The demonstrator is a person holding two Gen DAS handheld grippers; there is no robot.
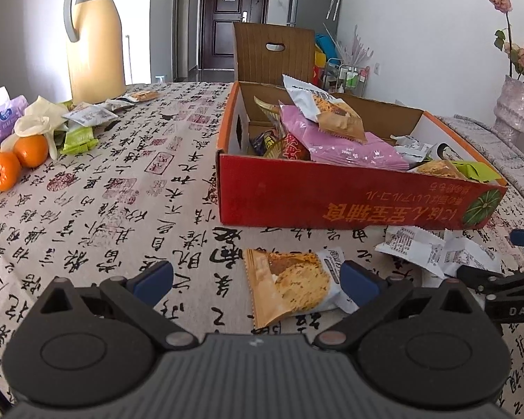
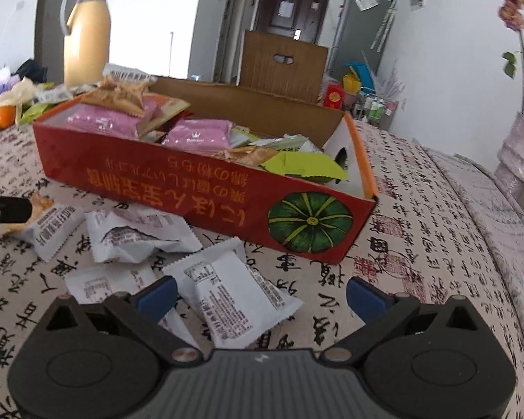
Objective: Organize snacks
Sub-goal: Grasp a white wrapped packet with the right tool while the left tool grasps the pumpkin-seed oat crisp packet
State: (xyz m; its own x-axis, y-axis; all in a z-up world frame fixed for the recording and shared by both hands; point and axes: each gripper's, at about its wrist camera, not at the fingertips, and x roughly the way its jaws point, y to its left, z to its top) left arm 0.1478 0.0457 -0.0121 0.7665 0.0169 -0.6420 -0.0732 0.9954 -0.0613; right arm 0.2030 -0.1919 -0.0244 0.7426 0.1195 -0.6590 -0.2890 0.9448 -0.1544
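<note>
red cardboard box [image 1: 349, 195] is half full, and both the left gripper [image 1: 256, 284] and right gripper [image 2: 260, 300] are wide open and empty over loose packets, so the next move seems to be closing on the orange biscuit packet [image 1: 290, 288].

- Red cardboard box [image 1: 349, 206] stands open on the table, heaped with pink, orange and green snack packets.
- Orange-and-white cake packet [image 1: 291, 284] lies flat before it.
- White packets [image 2: 234, 286] lie scattered face-down beside the box.
</note>
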